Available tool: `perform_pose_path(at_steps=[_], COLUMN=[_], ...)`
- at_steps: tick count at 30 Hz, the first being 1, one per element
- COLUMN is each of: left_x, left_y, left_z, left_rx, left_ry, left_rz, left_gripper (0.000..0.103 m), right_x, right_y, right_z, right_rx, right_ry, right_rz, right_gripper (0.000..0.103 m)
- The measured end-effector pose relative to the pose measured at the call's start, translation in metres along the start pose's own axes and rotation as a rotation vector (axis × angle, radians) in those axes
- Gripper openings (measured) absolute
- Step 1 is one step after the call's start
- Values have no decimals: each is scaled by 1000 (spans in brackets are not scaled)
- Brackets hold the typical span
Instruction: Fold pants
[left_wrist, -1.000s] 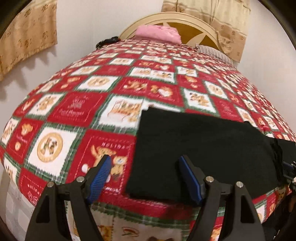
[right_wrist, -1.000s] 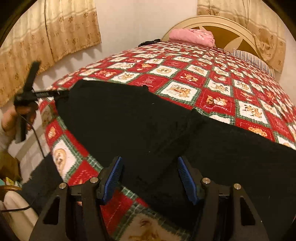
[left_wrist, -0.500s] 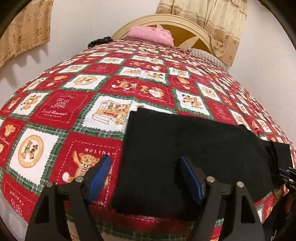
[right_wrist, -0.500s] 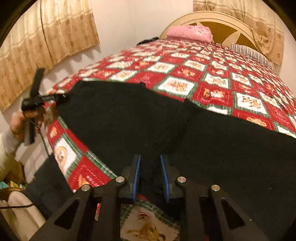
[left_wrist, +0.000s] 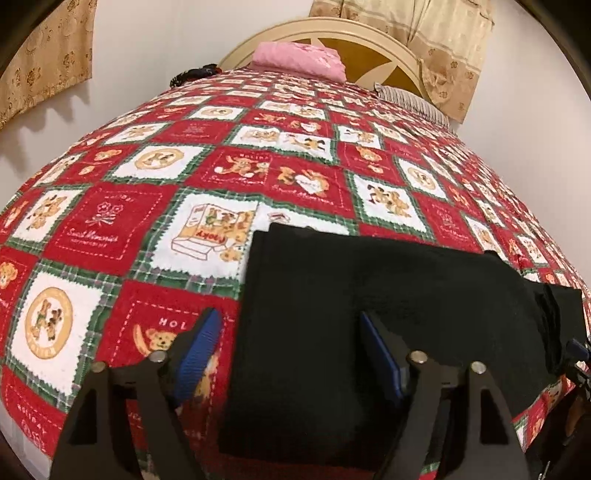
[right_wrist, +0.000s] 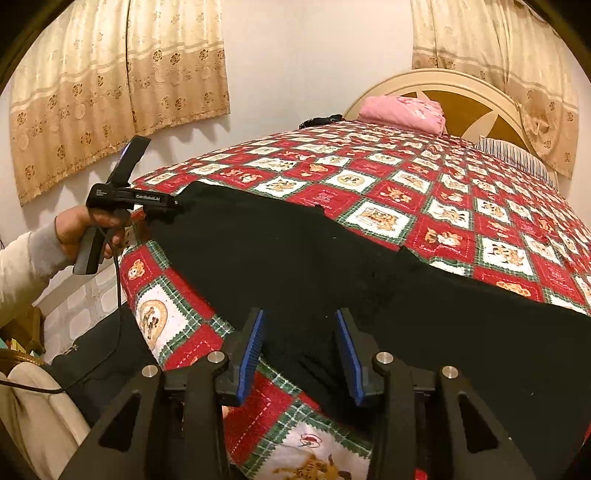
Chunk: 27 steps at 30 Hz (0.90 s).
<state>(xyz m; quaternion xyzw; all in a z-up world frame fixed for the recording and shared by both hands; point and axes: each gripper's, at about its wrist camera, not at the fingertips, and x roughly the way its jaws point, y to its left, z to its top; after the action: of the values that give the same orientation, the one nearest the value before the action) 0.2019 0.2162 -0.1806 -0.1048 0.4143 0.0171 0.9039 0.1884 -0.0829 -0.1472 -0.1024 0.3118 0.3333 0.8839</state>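
Black pants (left_wrist: 369, 314) lie flat along the near edge of a bed with a red, white and green patchwork quilt (left_wrist: 221, 155). My left gripper (left_wrist: 291, 354) is open; its blue pads straddle the pants' left end, low over the cloth. In the right wrist view the pants (right_wrist: 295, 251) stretch from left to right. My right gripper (right_wrist: 301, 354) is open over their near edge, holding nothing. The left gripper (right_wrist: 162, 206) shows there at the pants' far left end, held by a hand.
A pink folded cloth (left_wrist: 299, 59) and a striped pillow (right_wrist: 517, 155) lie by the cream headboard (right_wrist: 461, 99). Curtains (right_wrist: 110, 85) hang on the wall to the left. The bed's near edge drops off below the grippers. Dark cloth lies on the floor (right_wrist: 99, 354).
My right gripper shut on the pants' near edge half a second ago and is now open again. My left gripper stayed open and shifted slightly over the pants' left end.
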Motion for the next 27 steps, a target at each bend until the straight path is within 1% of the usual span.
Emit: perform_pose_path(at_steps=[1,2,4,6,7,9,12,18,20,22,25,27], left_x=[-2,-6,-12,-14,-14,-14,-21,-46,-58,-73,-94,-103], left_y=[-2,-7,-13,-13,-9,0,10,8,2,-11,-36,-49], left_z=[0,0,-2,-2,-2,0,3,6,9,14,23,28], left_rx=[10,22,44,47,31,-9,-90,-173,-166,-138,-93,-74], left_ry=[4,8,6,5,7,2,-26,-102,-128,-163,-204,-217], left_rz=[-2,-12,-7,-16,-27,-58,-136,-277,-304,-332,-363,-383], left_gripper=[54,54,43,41,37,31,18,16,16,16,15,15], right_x=[-2,-3,-7,-10,-10,-8,-11,-18,-19,-21,-27,-32], right_y=[-1,-2,-6,-10,-12,-14,-14,-18,-20,-22,-25,-29], right_z=[-1,-1,-2,-2,-2,-1,0,1,2,3,7,10], right_rx=[6,11,29,51,60,72,66,77,84,85,85,95], right_ry=[-10,-17,-40,-56,-59,-58,-67,-92,-94,-98,-104,-114], right_rz=[1,0,-7,-7,-5,-4,-11,-16,-18,-23,-53,-75], right_gripper=[42,42,42,45,48,48,48,49,49,49,49,49])
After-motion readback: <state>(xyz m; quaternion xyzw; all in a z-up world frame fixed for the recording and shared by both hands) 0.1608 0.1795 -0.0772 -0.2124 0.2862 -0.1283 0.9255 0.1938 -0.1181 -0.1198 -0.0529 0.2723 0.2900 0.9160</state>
